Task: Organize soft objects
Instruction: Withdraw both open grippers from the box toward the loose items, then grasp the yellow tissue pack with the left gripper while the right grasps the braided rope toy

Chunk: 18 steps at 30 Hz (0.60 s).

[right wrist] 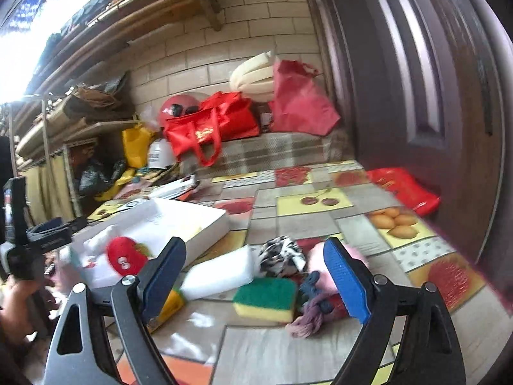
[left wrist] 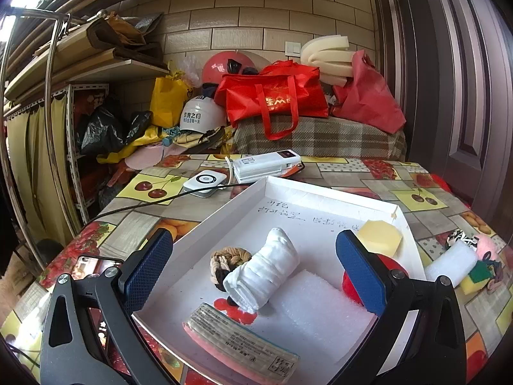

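My left gripper (left wrist: 253, 266) is open above a white box (left wrist: 320, 192) that holds a rolled white cloth (left wrist: 266, 272), a braided tan tie (left wrist: 226, 258), a white foam sheet (left wrist: 317, 308), a yellow sponge (left wrist: 380, 235), a red soft toy (left wrist: 394, 268) and a wrapped pink pad (left wrist: 240, 340). My right gripper (right wrist: 256, 276) is open over a loose pile on the table: a green and yellow sponge (right wrist: 266, 298), a white foam block (right wrist: 221, 271), a zebra cloth (right wrist: 282, 255), a pink soft object (right wrist: 320, 256) and a purple braided tie (right wrist: 307, 317). The box (right wrist: 198, 221) lies left of it.
The fruit-pattern table (left wrist: 352, 173) also bears a white power bank (left wrist: 266, 163), a small white device (left wrist: 205, 181) with a black cable, and a phone (left wrist: 93, 264) at the left edge. A red bag (right wrist: 404, 189) lies by the door. Cluttered bags and helmets stand behind.
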Each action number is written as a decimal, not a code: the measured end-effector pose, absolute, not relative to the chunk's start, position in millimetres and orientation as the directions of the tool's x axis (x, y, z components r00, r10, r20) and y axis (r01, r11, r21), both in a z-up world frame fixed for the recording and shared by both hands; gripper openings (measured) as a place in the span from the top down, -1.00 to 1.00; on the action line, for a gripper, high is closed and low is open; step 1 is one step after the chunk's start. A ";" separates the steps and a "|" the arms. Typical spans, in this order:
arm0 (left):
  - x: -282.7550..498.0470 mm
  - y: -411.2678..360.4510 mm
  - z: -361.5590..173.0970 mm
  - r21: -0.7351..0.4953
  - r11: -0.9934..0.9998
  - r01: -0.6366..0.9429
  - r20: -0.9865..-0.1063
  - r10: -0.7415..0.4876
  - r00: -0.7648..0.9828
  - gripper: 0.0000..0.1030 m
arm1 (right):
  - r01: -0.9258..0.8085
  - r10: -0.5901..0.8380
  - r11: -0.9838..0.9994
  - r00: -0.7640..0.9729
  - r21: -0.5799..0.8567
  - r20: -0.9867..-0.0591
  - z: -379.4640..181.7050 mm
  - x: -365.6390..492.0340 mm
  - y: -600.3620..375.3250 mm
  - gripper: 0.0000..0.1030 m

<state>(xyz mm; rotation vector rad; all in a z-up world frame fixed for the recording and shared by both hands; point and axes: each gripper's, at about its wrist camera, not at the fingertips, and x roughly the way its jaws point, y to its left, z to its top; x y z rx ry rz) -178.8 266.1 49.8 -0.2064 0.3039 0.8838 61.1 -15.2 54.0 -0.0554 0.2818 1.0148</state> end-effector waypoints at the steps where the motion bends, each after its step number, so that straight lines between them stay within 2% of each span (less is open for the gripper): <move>1: -180.6 266.4 49.4 -0.052 0.619 -0.784 -0.344 0.726 0.595 -1.00 | -0.839 0.827 0.538 0.506 0.084 -0.246 55.0 62.1 -15.0 -0.71; 4: -181.1 266.0 49.5 -0.055 0.618 -0.784 -0.343 0.726 0.596 -1.00 | -0.819 0.820 0.562 0.533 0.114 -0.209 61.2 69.1 -23.0 -0.71; 10: -183.4 256.8 49.3 -0.060 0.640 -0.766 -0.308 0.718 0.624 -0.99 | -0.764 0.794 0.605 0.557 0.226 -0.242 52.2 93.5 -31.4 -0.71; 14: -178.4 241.9 50.3 -0.116 0.711 -0.693 -0.308 0.638 0.706 -0.99 | -0.737 0.796 0.606 0.560 0.301 -0.230 48.9 103.9 -43.2 -0.71; 18: -164.7 210.1 55.0 -0.140 0.825 -0.547 -0.297 0.492 0.818 -0.99 | -0.705 0.800 0.598 0.550 0.380 -0.240 43.3 116.3 -52.6 -0.71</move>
